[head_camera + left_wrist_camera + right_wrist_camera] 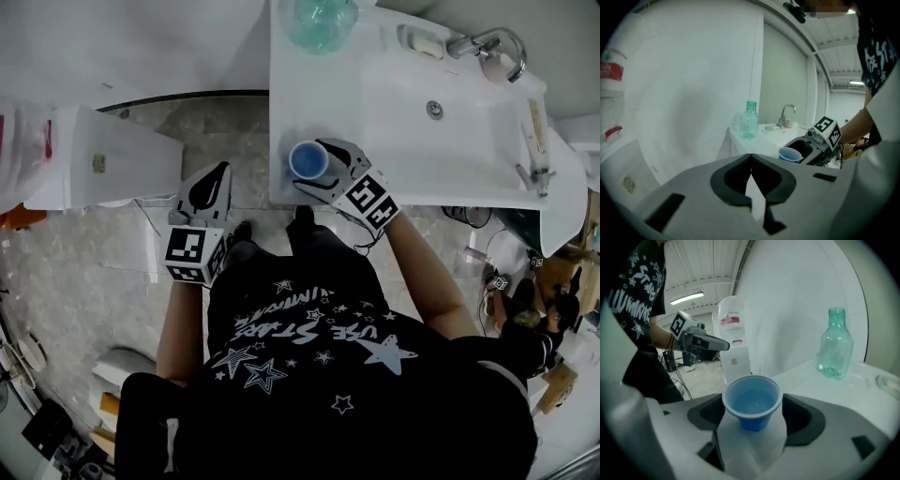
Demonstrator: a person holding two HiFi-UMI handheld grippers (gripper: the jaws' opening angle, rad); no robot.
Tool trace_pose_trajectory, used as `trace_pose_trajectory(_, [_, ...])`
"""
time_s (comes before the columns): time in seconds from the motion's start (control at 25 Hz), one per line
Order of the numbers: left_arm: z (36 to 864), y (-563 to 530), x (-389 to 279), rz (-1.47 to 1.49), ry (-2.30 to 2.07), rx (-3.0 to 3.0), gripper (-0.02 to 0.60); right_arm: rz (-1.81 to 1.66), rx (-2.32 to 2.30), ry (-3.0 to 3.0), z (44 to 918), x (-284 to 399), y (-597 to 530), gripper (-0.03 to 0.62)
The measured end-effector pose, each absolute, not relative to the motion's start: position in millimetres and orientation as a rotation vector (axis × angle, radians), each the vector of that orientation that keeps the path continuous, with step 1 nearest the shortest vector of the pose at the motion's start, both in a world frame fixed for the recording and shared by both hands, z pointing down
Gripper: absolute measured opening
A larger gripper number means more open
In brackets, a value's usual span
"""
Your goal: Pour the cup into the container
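A blue plastic cup [307, 159] stands upright on the front left corner of the white counter [375, 103]. My right gripper [312, 164] reaches in from the right with its jaws around the cup. In the right gripper view the cup [752, 401] sits between the dark pads [799, 420], its rim touching both sides. It seems to hold clear liquid. To the right lies the sink basin [450, 131]. My left gripper [220, 173] hangs over the floor left of the counter, shut and empty, its tips [751, 157] meeting.
A green-tinted bottle [321, 21] stands at the counter's back left, and a faucet [487, 47] and soap dish [422, 42] behind the basin. A white box [103, 159] sits on the left. The person's body fills the lower frame. Cables and clutter lie at the right [525, 291].
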State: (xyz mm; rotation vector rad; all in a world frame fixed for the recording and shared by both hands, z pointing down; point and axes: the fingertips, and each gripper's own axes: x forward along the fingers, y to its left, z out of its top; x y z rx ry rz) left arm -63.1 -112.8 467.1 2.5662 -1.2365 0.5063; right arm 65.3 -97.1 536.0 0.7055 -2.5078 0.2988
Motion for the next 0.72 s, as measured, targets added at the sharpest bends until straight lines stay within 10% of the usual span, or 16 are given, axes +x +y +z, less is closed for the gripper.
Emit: trace_pose_trajectory(0.72, [468.8, -99.7, -73.0, 0.51, -1.419, 2.477, 0.009, 0.15, 0.374, -2.446, 550.7, 55.0, -97.7, 0.379])
